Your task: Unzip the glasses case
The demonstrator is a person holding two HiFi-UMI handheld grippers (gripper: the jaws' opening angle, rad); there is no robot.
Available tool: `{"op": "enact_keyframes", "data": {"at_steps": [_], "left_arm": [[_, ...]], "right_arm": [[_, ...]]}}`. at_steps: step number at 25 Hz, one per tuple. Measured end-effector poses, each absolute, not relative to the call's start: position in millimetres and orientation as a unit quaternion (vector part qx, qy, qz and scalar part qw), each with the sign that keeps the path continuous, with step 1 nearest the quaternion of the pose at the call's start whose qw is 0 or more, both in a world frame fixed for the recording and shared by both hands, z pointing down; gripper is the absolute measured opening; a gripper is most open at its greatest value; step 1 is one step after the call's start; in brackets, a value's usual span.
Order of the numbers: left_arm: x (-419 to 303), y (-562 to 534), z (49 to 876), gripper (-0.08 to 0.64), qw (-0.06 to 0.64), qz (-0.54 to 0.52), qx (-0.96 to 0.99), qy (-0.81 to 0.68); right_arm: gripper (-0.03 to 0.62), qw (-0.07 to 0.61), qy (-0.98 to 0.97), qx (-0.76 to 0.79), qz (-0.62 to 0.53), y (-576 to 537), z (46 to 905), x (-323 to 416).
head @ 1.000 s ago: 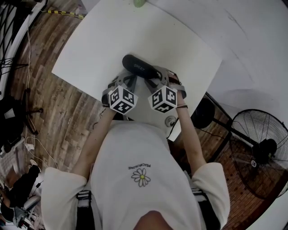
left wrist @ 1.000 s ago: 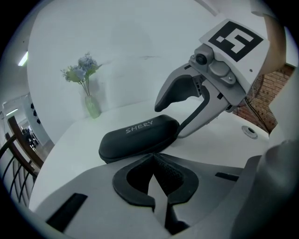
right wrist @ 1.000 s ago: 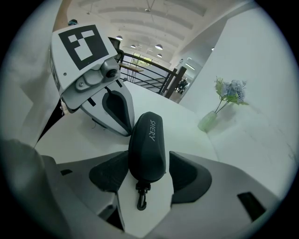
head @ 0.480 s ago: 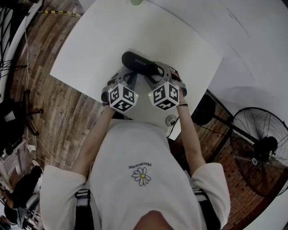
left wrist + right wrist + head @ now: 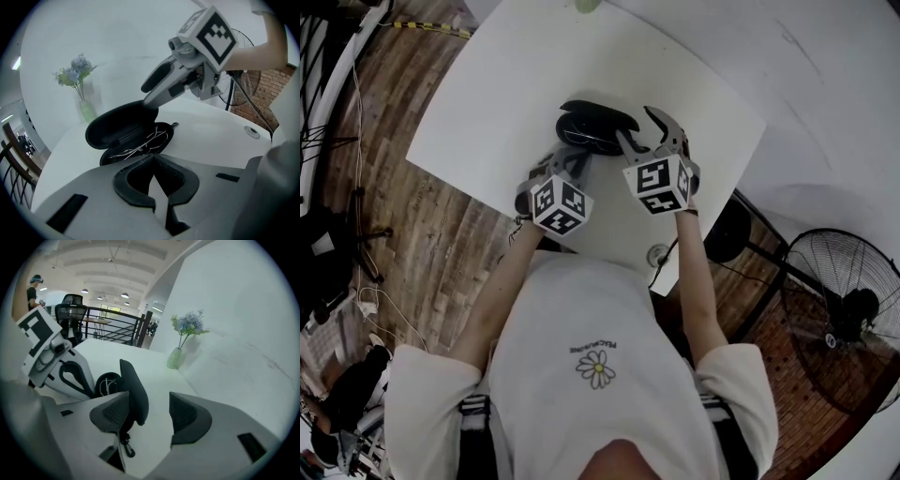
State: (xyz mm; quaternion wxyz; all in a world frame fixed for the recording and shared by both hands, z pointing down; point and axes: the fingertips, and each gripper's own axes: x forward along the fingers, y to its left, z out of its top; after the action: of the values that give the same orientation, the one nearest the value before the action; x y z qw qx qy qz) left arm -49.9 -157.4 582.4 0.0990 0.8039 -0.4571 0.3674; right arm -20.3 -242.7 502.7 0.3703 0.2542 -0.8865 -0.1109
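The black glasses case [image 5: 589,131] lies open on the white table [image 5: 487,103], its lid raised. In the left gripper view, wire-framed glasses [image 5: 143,143] rest in the case's [image 5: 126,136] lower half. My left gripper [image 5: 152,159] is shut, its tips right at the case's near rim; whether it pinches the rim I cannot tell. My right gripper [image 5: 150,413] is open. The upright lid [image 5: 134,390] stands between its jaws, against the left pad [image 5: 111,412]. A zipper pull [image 5: 126,447] hangs below. From the left gripper view, the right gripper's finger [image 5: 161,89] touches the lid's edge.
A vase of flowers [image 5: 182,343] stands at the table's far edge. A small round fitting [image 5: 655,252] sits near the table's front corner. A floor fan [image 5: 844,309] is to the right, cables and a wooden floor to the left. Railings and a chair [image 5: 70,317] lie beyond.
The case was shut a second ago and now stands open. My right gripper has moved forward and up with the lid, its jaws apart. The left gripper barely moved.
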Motion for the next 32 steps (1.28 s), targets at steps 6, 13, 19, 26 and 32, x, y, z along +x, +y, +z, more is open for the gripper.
{"op": "enact_keyframes", "data": {"at_steps": [6, 13, 19, 26, 32], "left_arm": [[-40.3, -159.8, 583.8, 0.012, 0.106, 0.368, 0.804, -0.455], [-49.3, -156.4, 586.2, 0.012, 0.108, 0.369, 0.805, -0.452], [-48.0, -155.5, 576.7, 0.012, 0.1, 0.366, 0.808, -0.45], [-45.8, -167.5, 527.4, 0.012, 0.056, 0.325, 0.817, -0.473], [-48.1, -170.4, 486.1, 0.012, 0.028, 0.287, 0.82, -0.495]], "right_arm": [[0.249, 0.393, -0.87, 0.279, -0.105, -283.6, 518.4, -13.9], [0.249, 0.4, -0.865, 0.284, -0.1, -284.0, 526.2, -19.6], [0.249, 0.405, -0.867, 0.26, -0.13, -262.4, 516.5, -22.5], [0.249, 0.366, -0.891, 0.247, -0.106, -241.5, 481.1, -24.0], [0.249, 0.3, -0.919, 0.25, 0.055, -233.1, 489.5, -14.8]]}}
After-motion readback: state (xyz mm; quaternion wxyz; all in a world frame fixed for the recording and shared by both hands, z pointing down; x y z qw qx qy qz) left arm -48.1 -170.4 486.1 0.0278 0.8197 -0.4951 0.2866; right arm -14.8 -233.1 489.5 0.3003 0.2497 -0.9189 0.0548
